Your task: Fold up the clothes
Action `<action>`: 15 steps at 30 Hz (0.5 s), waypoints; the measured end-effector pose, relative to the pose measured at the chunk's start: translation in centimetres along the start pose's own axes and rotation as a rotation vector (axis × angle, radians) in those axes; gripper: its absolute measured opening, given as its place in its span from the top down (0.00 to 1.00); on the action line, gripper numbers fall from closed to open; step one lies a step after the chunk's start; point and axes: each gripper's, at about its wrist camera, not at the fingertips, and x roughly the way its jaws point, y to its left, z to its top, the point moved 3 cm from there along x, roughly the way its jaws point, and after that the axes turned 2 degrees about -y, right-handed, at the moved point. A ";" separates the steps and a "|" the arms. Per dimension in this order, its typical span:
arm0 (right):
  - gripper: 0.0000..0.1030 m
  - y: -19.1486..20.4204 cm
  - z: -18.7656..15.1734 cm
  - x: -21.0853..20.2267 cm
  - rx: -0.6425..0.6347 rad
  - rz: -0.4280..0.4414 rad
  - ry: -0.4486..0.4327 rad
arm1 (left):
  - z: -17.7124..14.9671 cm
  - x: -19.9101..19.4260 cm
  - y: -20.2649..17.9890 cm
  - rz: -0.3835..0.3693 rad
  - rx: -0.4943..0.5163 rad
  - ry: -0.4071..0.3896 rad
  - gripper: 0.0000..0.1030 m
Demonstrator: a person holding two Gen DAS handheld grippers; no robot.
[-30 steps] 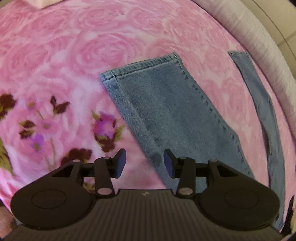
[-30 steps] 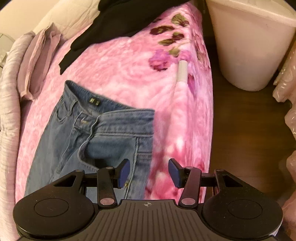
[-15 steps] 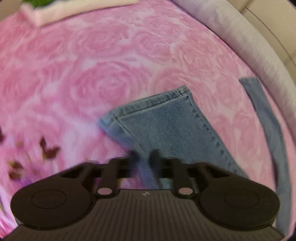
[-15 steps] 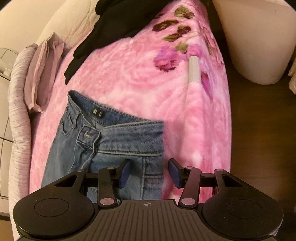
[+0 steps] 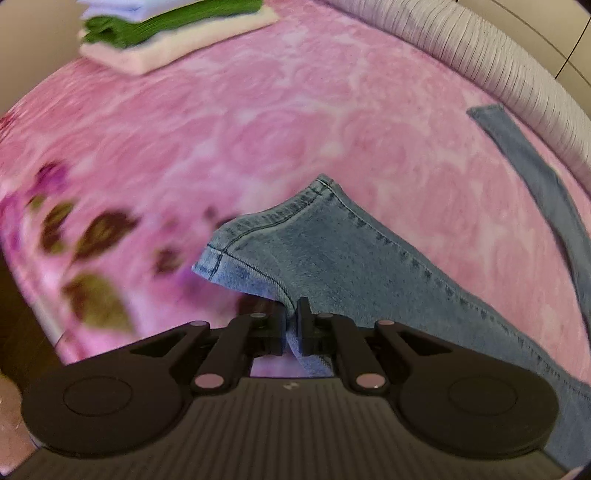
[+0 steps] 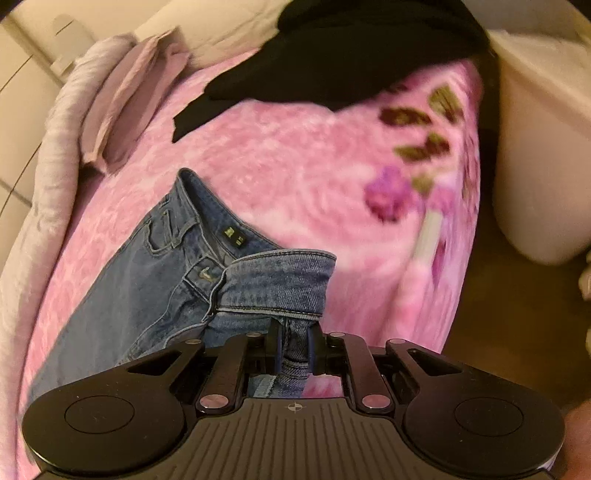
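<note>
Left wrist view: the left gripper [image 5: 291, 325] is closing, pinching the jeans' leg hem [image 5: 266, 236]; the right gripper [image 6: 293, 347] is closing on the waistband [image 6: 280, 284]. Both should lift evenly so the jeans [image 6: 147, 280] fold flat.

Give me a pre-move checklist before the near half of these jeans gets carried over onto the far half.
1. Left gripper on the near leg's hem: ok, jaws closing with denim pinched between them.
2. Right gripper on the waistband: ok, jaws closing with a fold of denim between them.
3. Gripped edges off the pink blanket: ok, both look raised.
4. Far leg lying flat to receive the fold: ok, as far as visible.
5. Landing area clear of the folded stack and black garment: ok, both lie apart from the jeans.
6. Crotch and middle of the jeans smooth: cannot tell.
</note>
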 end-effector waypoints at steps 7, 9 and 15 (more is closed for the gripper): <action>0.90 -1.2 0.0 0.3 -0.076 -0.011 0.027 | -3.8 -1.4 2.3 0.036 0.003 0.002 0.95; 0.90 -1.9 -0.8 0.2 -0.075 -0.020 0.033 | -4.0 -1.4 2.4 0.042 0.009 -0.002 0.95; 0.70 -3.6 -1.5 1.8 -0.022 -0.087 0.126 | -3.6 0.2 0.6 0.122 0.180 0.085 0.90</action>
